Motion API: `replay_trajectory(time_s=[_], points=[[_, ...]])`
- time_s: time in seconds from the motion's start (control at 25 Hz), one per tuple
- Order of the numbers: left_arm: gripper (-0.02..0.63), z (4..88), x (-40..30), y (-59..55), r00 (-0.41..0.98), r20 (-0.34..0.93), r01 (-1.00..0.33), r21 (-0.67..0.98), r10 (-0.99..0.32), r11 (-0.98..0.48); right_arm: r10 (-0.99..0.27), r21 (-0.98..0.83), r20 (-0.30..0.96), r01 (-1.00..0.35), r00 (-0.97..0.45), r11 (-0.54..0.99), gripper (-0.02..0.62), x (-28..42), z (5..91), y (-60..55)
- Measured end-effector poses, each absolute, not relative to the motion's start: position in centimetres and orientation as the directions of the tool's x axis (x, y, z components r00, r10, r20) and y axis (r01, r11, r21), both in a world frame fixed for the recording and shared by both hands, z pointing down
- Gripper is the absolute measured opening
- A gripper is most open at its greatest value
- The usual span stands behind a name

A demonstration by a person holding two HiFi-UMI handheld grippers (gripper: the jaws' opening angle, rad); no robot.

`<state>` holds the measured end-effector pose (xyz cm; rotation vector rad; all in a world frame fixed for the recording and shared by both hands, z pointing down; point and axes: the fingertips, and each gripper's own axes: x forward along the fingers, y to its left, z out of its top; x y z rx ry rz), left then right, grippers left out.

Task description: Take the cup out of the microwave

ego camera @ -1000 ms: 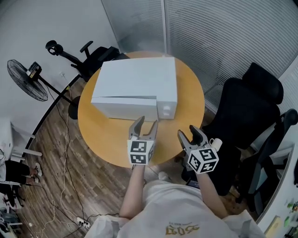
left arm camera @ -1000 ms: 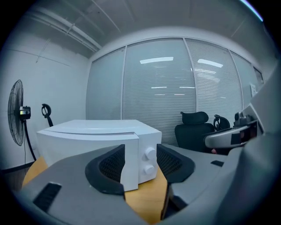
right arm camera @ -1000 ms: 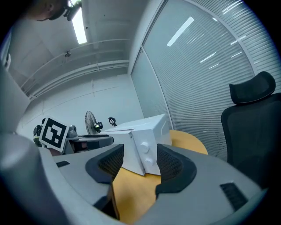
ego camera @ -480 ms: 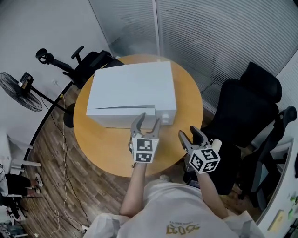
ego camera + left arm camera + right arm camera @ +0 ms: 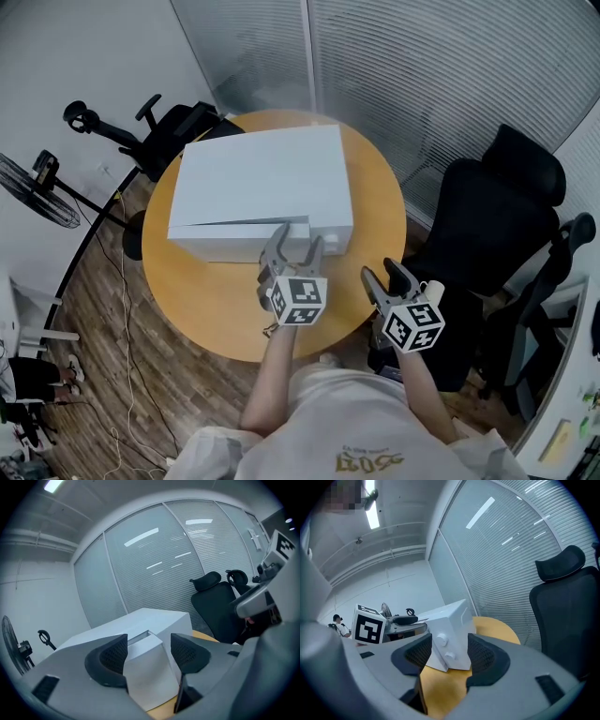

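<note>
Barely started: the cup is in no view, presumably inside the boxy white microwave (image 5: 262, 178), whose front door looks shut or just cracked, so the cup's look cannot be told. Opening the door, reaching in and lifting out are all left. The left gripper (image 5: 298, 242), at the microwave's 5 o'clock near the door edge, is opening its jaws, nothing gripped. The right gripper (image 5: 380, 272), at 4 o'clock, is wide and empty by the round wooden table (image 5: 202, 295) rim.
</note>
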<state>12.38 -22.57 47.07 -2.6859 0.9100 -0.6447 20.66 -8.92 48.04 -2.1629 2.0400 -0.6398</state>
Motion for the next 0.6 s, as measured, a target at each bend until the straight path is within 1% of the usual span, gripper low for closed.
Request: replay_trajectory(time_s=[0.16, 0.6], points=[[0.281, 47.3, 12.8, -23.3, 0.698, 0.321, -0.514, -0.396, -0.639, -0.761, -0.969, -0.360, 0.245, -0.927, 0.020, -0.110, 0.233, 21.0, 48.9, -9.0], [0.281, 47.5, 13.0, -23.7, 0.686, 0.323, -0.506, -0.434, -0.652, -0.746, -0.964, -0.384, 0.265, -0.916, 0.013, -0.118, 0.225, 20.7, 50.0, -8.4]])
